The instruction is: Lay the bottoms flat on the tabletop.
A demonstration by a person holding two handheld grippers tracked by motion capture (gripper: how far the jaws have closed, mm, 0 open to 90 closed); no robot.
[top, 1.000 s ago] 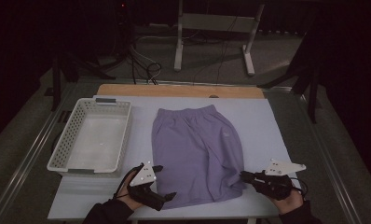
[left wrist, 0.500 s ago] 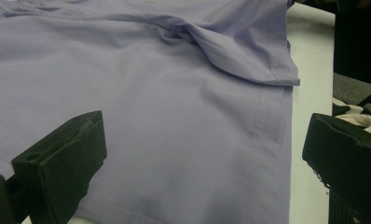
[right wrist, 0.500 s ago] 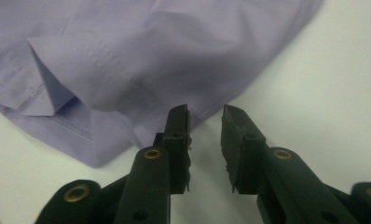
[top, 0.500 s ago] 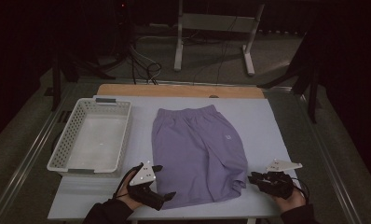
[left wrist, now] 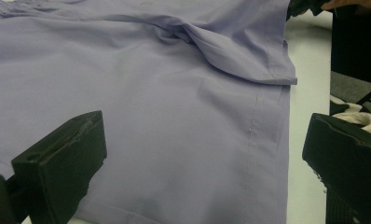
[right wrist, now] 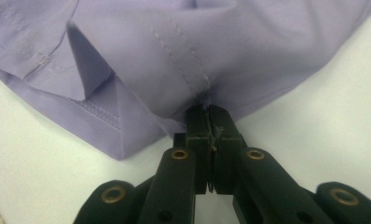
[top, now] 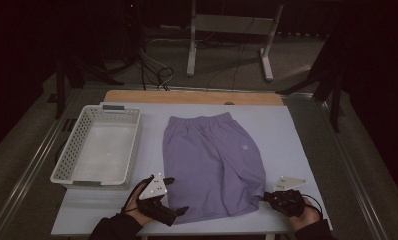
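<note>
Dark floor and stand legs surround my white table (top: 297, 150). High view: purple shorts (top: 212, 160) lie flat mid-table, white basket (top: 94, 147) to their left; my left gripper (top: 169, 202) sits at the near hem corner, my right gripper (top: 267, 197) at the opposite one — its tips hard to make out. Left gripper view: jaws wide apart over the hem, fabric bunched ahead. Right gripper view: jaws clamped on the hem edge — stitching creased.

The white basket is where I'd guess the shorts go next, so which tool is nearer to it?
Left. The left tool sits just below the white basket's near right corner; the right tool is across the purple shorts, pinching their hem.
</note>
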